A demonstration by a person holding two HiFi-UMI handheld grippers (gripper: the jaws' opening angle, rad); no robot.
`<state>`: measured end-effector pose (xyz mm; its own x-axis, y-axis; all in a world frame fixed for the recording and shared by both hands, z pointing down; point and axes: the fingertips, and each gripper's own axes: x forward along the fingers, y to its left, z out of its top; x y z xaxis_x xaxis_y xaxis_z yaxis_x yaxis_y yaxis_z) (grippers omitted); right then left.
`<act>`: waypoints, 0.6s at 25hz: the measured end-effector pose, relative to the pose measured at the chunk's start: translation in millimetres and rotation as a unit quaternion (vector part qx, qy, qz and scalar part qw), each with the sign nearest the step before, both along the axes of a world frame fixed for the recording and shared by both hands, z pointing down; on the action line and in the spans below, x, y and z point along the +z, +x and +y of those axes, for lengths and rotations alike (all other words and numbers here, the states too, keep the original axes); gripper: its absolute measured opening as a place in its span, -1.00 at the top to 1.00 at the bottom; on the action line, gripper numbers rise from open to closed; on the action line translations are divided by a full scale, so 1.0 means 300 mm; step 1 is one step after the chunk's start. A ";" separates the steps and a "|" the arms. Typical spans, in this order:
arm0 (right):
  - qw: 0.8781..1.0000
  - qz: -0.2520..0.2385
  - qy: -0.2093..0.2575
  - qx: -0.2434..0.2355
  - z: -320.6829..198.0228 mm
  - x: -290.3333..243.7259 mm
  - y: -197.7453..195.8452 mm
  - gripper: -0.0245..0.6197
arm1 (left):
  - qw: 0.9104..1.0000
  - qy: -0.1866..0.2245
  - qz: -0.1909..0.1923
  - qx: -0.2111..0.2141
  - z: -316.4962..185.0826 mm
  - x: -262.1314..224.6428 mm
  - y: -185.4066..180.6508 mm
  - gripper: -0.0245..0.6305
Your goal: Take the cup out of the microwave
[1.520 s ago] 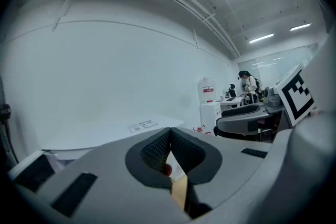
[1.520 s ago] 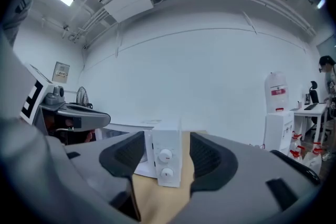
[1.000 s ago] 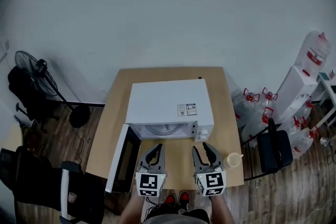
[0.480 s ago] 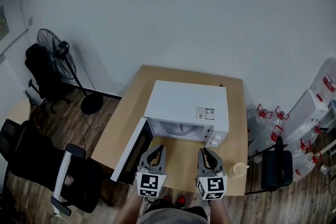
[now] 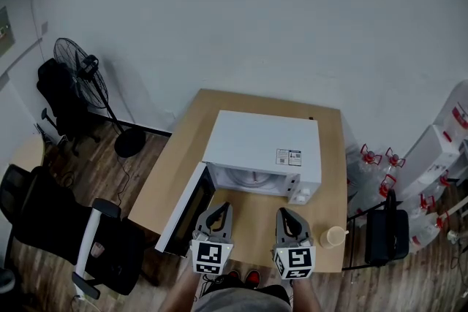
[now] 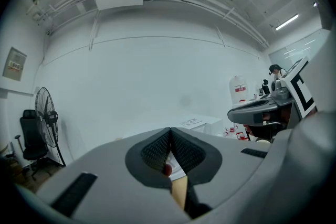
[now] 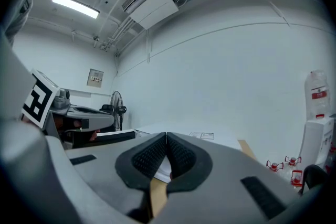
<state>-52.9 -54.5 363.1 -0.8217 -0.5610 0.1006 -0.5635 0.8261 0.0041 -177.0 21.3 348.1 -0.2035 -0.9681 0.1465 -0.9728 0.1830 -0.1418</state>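
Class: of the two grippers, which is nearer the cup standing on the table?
The right gripper: the cup stands just to its right, while the left gripper is farther away. The right gripper's jaws have just closed, empty.

Right gripper (image 7: 166,136): jaws, apart 1 second ago, have just been closing and now meet pad to pad, with nothing between them.
Head view framing: shifted. The microwave (image 5: 263,146) sits further right in the picture. The fan (image 5: 79,73) is further in from the left edge. The cup (image 5: 335,236) is lower and further right. The water bottles (image 5: 380,164) are nearer the right edge.
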 end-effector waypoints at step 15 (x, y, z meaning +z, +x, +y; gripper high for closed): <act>1.000 0.004 -0.007 0.009 -0.015 0.016 -0.001 0.87 | 1.000 -0.006 0.003 0.007 -0.010 0.015 -0.009 0.85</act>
<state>-53.2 -58.9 367.9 -0.8111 -0.5735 0.1151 -0.5775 0.8164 -0.0019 -179.7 18.2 352.5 -0.1895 -0.9689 0.1592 -0.9761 0.1683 -0.1378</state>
